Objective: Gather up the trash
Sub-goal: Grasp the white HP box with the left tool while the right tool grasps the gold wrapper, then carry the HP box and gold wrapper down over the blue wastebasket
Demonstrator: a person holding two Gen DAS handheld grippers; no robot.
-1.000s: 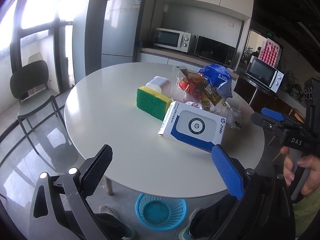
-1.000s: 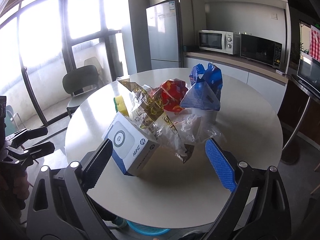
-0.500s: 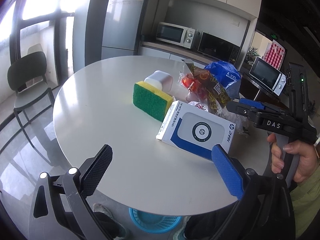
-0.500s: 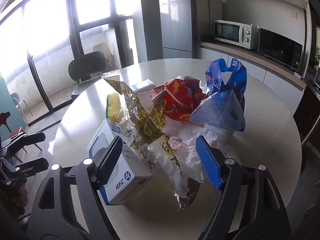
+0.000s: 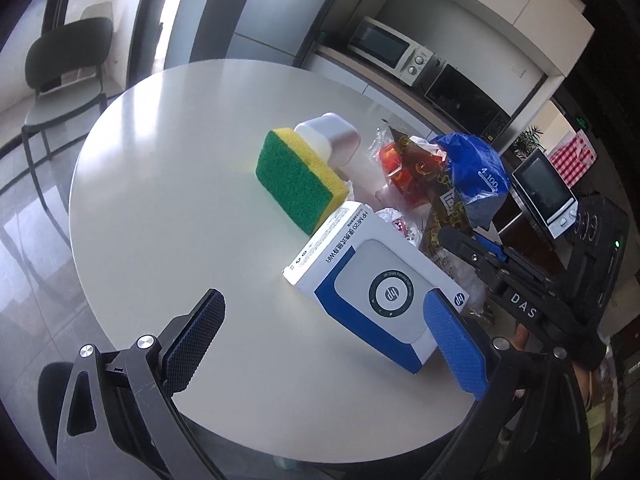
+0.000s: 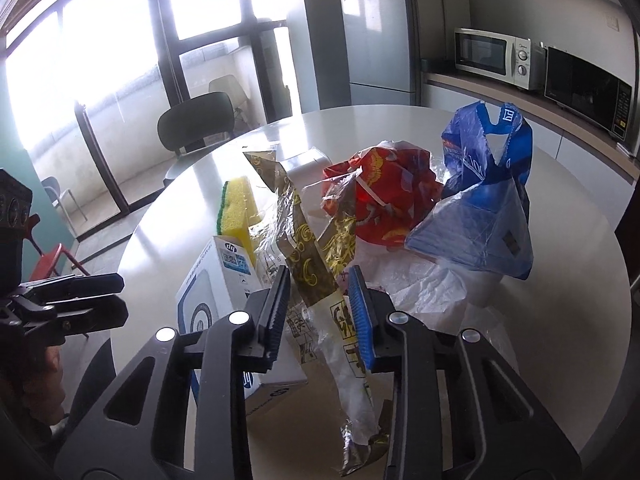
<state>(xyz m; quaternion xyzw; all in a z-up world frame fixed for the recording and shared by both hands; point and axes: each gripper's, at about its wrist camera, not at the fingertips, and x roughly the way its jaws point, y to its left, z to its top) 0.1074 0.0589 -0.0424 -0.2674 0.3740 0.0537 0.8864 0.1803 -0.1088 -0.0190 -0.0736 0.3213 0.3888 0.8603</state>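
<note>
Hidden parts: white container (image 5: 340, 144) sits behind the sponge (image 5: 298, 182), so only its top and 1 side show; the clear plastic film (image 6: 424, 296) is crumpled under the other wrappers and its outline is hard to trace; a blue-green shape at the bottom rim of the left view is too cut off to name.
Counts: 1 sponge, 1 white container, 1 white and blue box (image 5: 372, 284), 1 gold-printed wrapper (image 6: 316, 268), 1 red wrapper (image 6: 384, 200), 1 blue plastic bag (image 6: 484, 216).
Trash location: wrappers and bag are heaped together near the middle of the round tabletop (image 5: 180, 208), just beside the box.
Right gripper (image 6: 318, 314): its fingers are narrowed on either side of the gold-printed wrapper, and whether the pads actually press it cannot be told.
Left gripper (image 5: 324, 344): spread wide with nothing between its fingers, hanging over the near edge with the box just ahead.
Open room: bare tabletop lies left of the sponge toward the chair (image 5: 64, 64), and also beyond the blue plastic bag in the right view.
</note>
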